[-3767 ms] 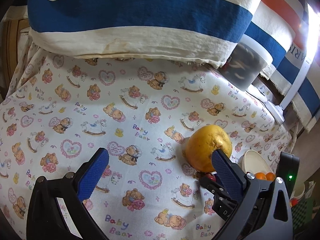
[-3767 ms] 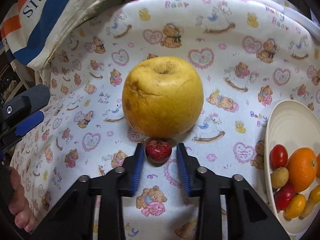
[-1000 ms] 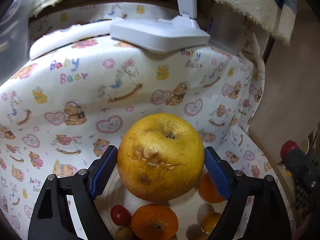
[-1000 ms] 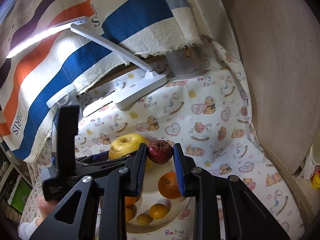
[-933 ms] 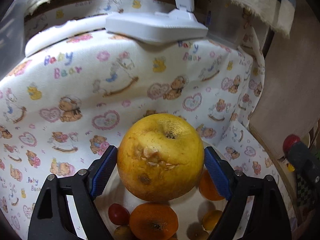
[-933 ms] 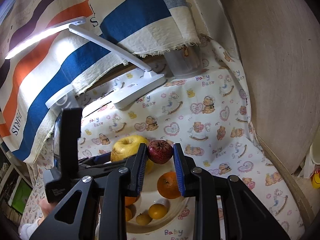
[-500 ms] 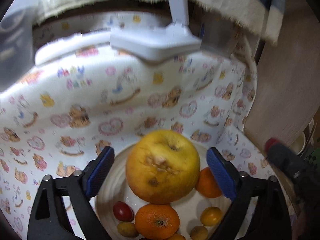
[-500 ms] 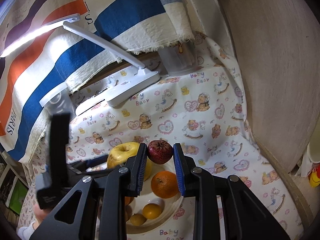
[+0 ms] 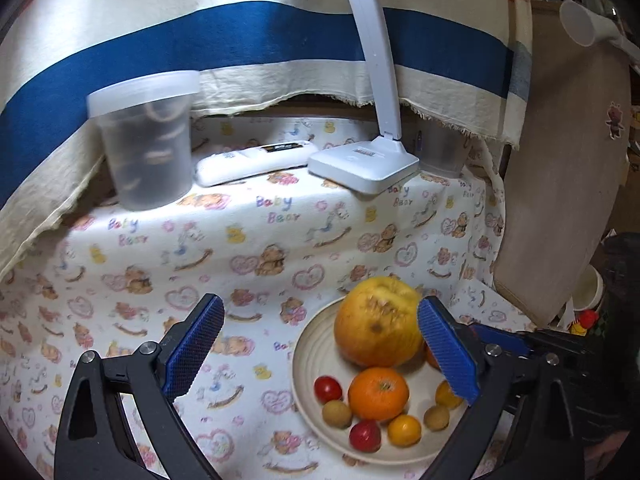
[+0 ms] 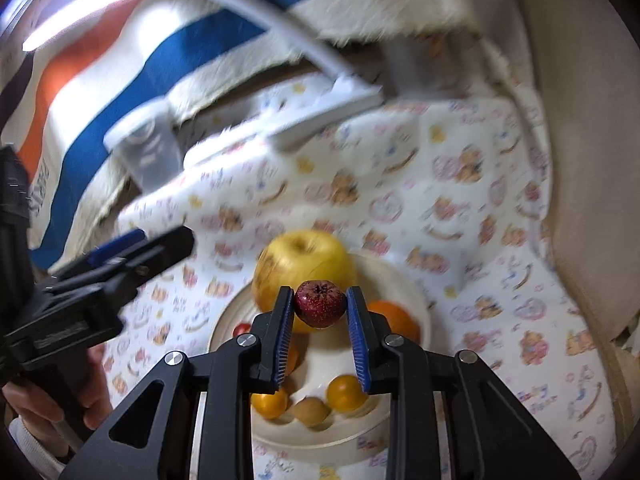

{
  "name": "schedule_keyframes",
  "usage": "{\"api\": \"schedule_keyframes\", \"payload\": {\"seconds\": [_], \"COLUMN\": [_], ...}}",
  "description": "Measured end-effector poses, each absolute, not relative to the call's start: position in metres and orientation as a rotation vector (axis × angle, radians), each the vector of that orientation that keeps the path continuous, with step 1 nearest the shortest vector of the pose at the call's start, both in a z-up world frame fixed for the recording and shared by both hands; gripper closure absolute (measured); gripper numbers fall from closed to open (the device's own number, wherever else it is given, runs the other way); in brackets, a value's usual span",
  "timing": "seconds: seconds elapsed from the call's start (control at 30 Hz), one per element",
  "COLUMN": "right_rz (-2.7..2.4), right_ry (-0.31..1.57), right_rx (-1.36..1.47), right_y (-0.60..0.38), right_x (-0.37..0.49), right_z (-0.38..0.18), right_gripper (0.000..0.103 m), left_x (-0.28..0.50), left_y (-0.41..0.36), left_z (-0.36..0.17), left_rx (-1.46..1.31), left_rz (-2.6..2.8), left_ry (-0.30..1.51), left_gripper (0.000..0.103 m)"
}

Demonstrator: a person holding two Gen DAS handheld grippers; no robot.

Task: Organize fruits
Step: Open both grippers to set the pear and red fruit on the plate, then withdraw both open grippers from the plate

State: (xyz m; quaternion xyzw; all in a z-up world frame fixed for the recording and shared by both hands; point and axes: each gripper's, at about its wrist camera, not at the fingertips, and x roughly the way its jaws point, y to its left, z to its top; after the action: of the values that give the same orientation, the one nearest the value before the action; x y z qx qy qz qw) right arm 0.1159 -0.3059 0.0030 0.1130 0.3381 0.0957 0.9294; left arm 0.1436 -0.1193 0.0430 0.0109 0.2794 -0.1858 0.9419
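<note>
**Holding last red fruit over bowl; big yellow fruit already set down**

Hovering above the bowl (image 10: 420, 308), the right gripper (image 10: 320, 316) is clenched on a small dark-red fruit (image 10: 320, 303), pads pressing both flanks, calyx end up. Grip sits near the pad tips, prob. so the fruit can be let go cleanly among the others.

Left gripper (image 9: 320, 344) is released and empty. Its jaws have just been opening; nothing lies between them now. The large yellow fruit (image 9: 378, 322) rests in the bowl (image 9: 304, 360) at approx. 12 o'clock, partly behind the right-hand pad. Judged: deposit done, left tool clear to make room.

Bowl contents, left wrist view: orange (image 9: 378, 392) at centre, cherry tomato (image 9: 328, 389) at 9 o'clock, several small yellow and brown fruits toward 6 o'clock. Remaining step, in my judgement: lower and drop the red fruit into a free spot.

Hard to make out:
- Right wrist view heavily blurred; desk lamp (image 9: 372, 160) and lidded plastic tub (image 9: 146, 140) at 11–12 o'clock are smeared there.
- Tub contents unclear.
- Bowl's 3 o'clock side hidden by the left tool's pad; another orange fruit partly covered.
- Bowl floor below the red fruit masked by the right tool's fingers.
- A hand (image 10: 44, 404) at 8 o'clock, cut off by the frame.
</note>
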Motion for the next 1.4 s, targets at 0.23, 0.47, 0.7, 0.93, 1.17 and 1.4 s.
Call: {"api": "schedule_keyframes", "payload": {"seconds": [0.23,0.47,0.7,0.93,1.17,1.4], "right_rz": [0.218,0.194,0.191,0.201,0.169,0.048], "right_ry": [0.804,0.798,0.766,0.656,0.495,0.317], "right_rx": [0.213,0.186,0.175,0.187,0.14,0.072], "right_y": [-0.296,-0.295,-0.293,-0.287,-0.272,-0.27], "right_x": [0.125,0.125,0.12,0.105,0.093,0.074], "right_z": [-0.017,-0.016,-0.012,0.001,0.0,0.007], "right_gripper": [0.075,0.075,0.058,0.058,0.042,0.012], "left_x": [0.128,0.12,0.103,0.089,0.08,0.07], "left_y": [-0.108,-0.104,-0.097,-0.075,-0.061,-0.057], "left_z": [0.016,0.006,0.01,0.01,0.008,0.012], "left_rx": [0.03,0.041,0.06,0.019,0.005,0.021], "left_rz": [-0.364,-0.36,-0.349,-0.335,-0.311,-0.285], "left_ry": [0.619,0.632,0.587,0.521,0.387,0.3], "left_gripper": [0.006,0.006,0.006,0.006,0.006,0.0]}}
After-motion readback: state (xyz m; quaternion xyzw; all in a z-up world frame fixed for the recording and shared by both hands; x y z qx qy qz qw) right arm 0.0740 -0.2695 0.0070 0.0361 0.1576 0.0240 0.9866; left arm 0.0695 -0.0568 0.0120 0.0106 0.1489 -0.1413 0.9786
